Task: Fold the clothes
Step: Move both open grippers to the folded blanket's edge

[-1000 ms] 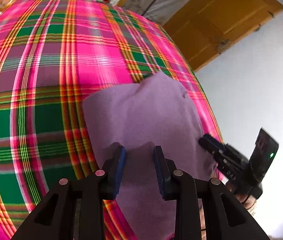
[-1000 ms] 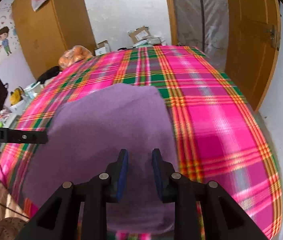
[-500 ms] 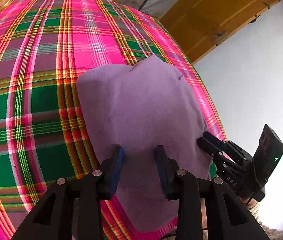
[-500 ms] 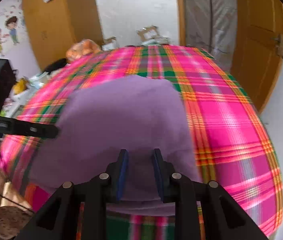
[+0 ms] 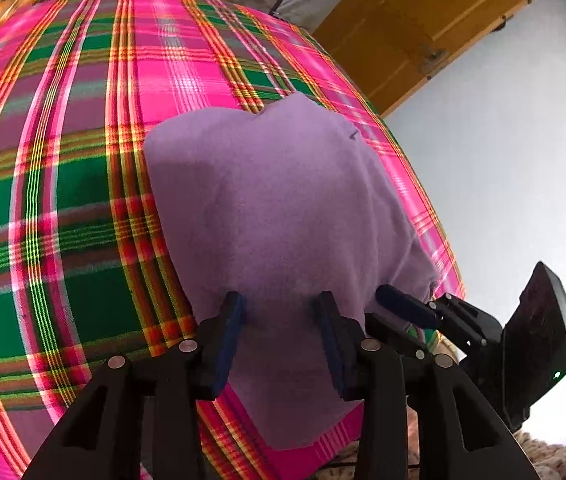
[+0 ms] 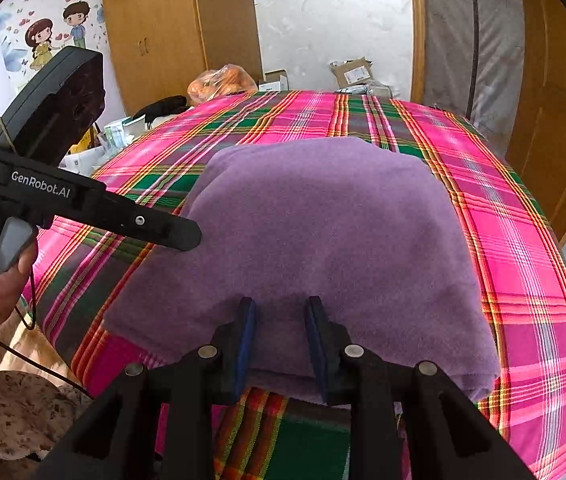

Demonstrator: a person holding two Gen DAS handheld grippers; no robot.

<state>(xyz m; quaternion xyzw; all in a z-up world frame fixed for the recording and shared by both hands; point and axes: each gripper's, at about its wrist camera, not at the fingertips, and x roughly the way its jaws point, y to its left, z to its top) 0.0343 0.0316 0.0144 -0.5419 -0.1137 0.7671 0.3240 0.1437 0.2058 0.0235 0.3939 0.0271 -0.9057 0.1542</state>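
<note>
Purple garment (image 5: 283, 216): a soft fleece piece, folded into a thick pad, lying flat near the lower edge of the bed; it fills the middle of both wrist views (image 6: 323, 232).
Fold edge: the doubled hem faces the camera in the right wrist view, low in the frame, with a second layer showing just under it.
Left gripper (image 5: 279, 320): its jaws are opening, blue pads apart, with the purple cloth showing between them; the pads do not look pressed on it. In the right wrist view it enters from the left of the frame (image 6: 179, 236), tip over the garment's left edge.
Right gripper (image 6: 279, 320): jaws partly apart over the near hem, cloth visible in the gap; whether the pads pinch the fabric I cannot tell. In the left wrist view its blue tip sits at the garment's lower right corner (image 5: 403, 306).
Hand (image 6: 1, 276): fingers wrapped round the left gripper's handle, far left of the frame.
Bed (image 5: 63, 220): covered in a pink, green and yellow plaid spread.
Wardrobe (image 6: 155, 28): wooden, upper left of the right wrist view.
Door (image 5: 415, 24): wooden, upper right of the left wrist view.
</note>
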